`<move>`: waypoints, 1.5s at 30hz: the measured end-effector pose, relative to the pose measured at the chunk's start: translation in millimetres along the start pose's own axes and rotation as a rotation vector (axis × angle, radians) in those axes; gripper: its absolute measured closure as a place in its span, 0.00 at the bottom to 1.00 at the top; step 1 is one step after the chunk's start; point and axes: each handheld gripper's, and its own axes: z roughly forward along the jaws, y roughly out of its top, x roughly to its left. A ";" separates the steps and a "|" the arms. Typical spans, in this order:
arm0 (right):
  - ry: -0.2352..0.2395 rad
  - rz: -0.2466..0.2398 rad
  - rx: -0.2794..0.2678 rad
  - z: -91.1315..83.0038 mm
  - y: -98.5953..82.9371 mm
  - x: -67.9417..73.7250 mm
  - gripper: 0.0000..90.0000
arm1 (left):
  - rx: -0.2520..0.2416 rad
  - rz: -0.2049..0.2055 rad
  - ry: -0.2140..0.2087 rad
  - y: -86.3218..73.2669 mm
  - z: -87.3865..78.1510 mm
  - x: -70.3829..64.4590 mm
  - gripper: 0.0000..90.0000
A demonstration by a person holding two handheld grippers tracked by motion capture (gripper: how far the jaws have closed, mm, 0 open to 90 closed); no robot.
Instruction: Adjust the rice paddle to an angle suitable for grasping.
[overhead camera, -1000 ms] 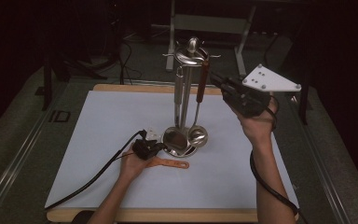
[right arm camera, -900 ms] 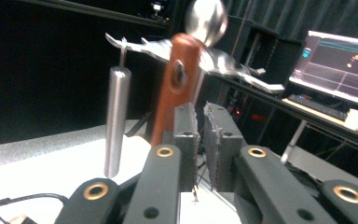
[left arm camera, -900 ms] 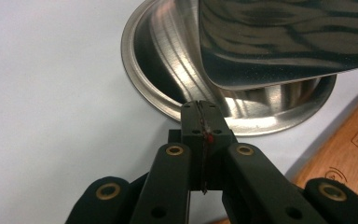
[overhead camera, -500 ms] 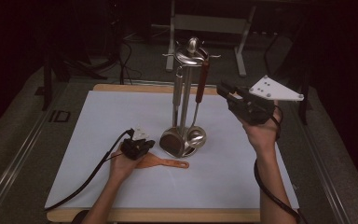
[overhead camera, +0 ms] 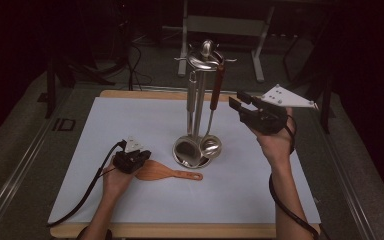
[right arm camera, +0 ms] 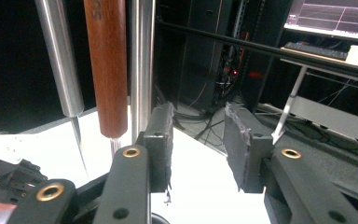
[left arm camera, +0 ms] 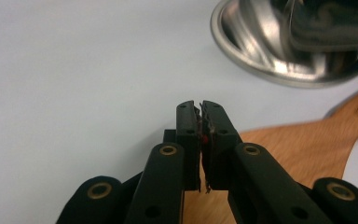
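Observation:
A steel utensil stand rises mid-table, with two ladles and a brown-handled utensil hanging from it. A wooden spatula lies flat in front of its base. My left gripper rests low at the spatula's blade end. In the left gripper view its jaws are shut with nothing in them, over the spatula blade. My right gripper is raised to the right of the stand. It stands open, just right of the brown handle and the steel pole.
A white mat covers the wooden table. The stand's round base sits close ahead of the left gripper. Black cables trail from both grippers toward the front edge. Dark frames and stands lie beyond the far edge.
My left gripper has slid left along the spatula, away from the stand, uncovering the blade. The right gripper has dropped slightly beside the stand.

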 end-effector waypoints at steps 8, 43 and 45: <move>-0.001 0.008 0.003 -3.3 -4.9 -2.7 0.68 | 0.028 -0.009 0.026 -15.0 -10.2 6.0 0.97; -0.023 0.101 0.043 -14.0 -56.3 -10.8 0.66 | 0.054 0.067 -0.104 -20.4 1.4 -26.2 1.00; -0.024 0.109 0.045 -15.8 -60.7 -11.4 0.66 | 0.051 0.083 -0.124 -18.3 3.7 -32.7 1.00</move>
